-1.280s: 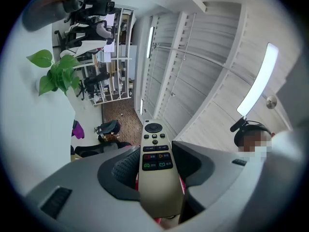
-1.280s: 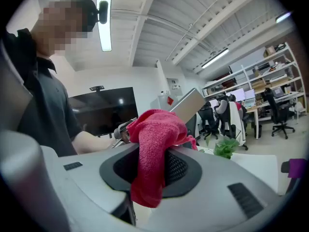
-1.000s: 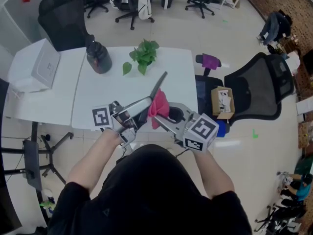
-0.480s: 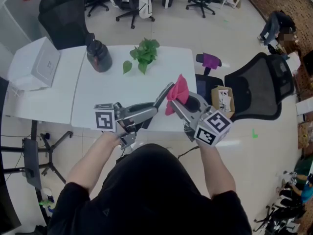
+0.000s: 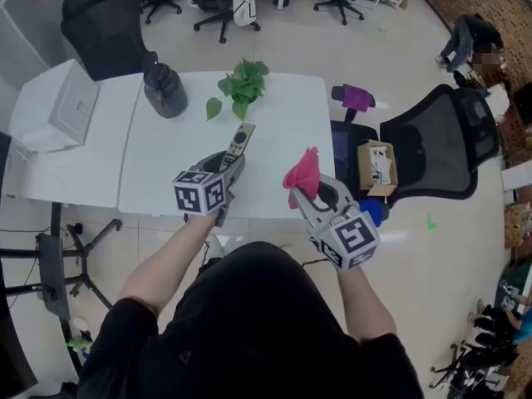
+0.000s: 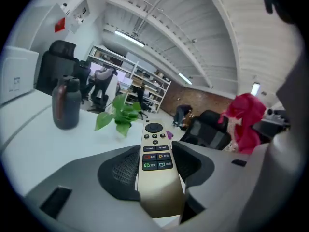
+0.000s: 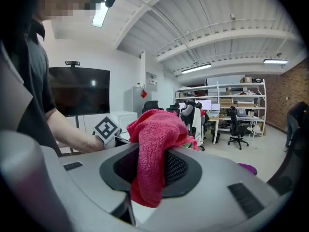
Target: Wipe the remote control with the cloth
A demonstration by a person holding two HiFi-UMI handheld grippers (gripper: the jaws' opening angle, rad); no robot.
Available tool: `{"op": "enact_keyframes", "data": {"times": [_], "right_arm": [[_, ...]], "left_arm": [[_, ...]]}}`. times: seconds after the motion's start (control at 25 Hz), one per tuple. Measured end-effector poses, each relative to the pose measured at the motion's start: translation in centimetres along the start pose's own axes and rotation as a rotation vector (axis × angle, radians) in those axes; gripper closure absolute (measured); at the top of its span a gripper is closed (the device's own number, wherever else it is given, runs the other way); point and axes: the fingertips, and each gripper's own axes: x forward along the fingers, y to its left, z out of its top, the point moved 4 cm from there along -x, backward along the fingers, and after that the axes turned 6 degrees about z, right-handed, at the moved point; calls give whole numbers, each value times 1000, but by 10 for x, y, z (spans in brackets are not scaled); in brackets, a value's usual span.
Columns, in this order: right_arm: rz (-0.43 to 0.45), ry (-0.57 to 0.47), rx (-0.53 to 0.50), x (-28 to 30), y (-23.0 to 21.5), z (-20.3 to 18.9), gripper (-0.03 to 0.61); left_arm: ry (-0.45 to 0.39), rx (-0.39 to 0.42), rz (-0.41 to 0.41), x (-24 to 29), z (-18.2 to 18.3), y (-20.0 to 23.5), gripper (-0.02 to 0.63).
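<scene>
- A person seen from above holds a two-jaw gripper in each hand, at the near edge of a white table (image 5: 166, 169).
- The left gripper (image 5: 229, 163) is clenched on the remote control (image 5: 239, 140). Its jaws press on both sides of the remote's lower half.
- The remote is a slim, pale gold bar, held in the air over the table. Its button face points up, and its far end, with the round button pad, points toward a green plant (image 5: 242, 86).
- The right gripper (image 5: 306, 193) is clamped on the cloth (image 5: 303, 171), a bright pink piece bunched between the jaws. One fold stands above the jaws and another hangs below them.
- The cloth and the remote are apart, side by side, with the cloth to the right of the remote, past the table's right edge. They do not touch.
- On the table behind the remote stand the plant and, to its left, a dark bottle (image 5: 164, 91). A white box (image 5: 60, 110) sits at the far left.
- To the right of the table stands a black office chair (image 5: 440, 144), with a small cardboard box (image 5: 378, 166) just beside it.
</scene>
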Motion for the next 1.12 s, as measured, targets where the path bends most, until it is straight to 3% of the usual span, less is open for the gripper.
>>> {"op": "enact_keyframes", "data": {"times": [0.16,0.44,0.52,0.68,1.12], "right_arm": [[-25,65,-7,-2,8,-19,471],[-57,121,27,-14,14,-41,471],[-59,131,23,-17,13,-48,471],[-86,168,57,-25,13,-54,471],[-79,202,51,-28,5,-67,471]], "left_arm": [[90,71,190,30,-33,34,403],[265,200,323,82,-88,65,402],[298,233,343,89,-101,71,402],[337,223,349,98,-126,76,402],[390,321,347,111,-143,71,400]]}}
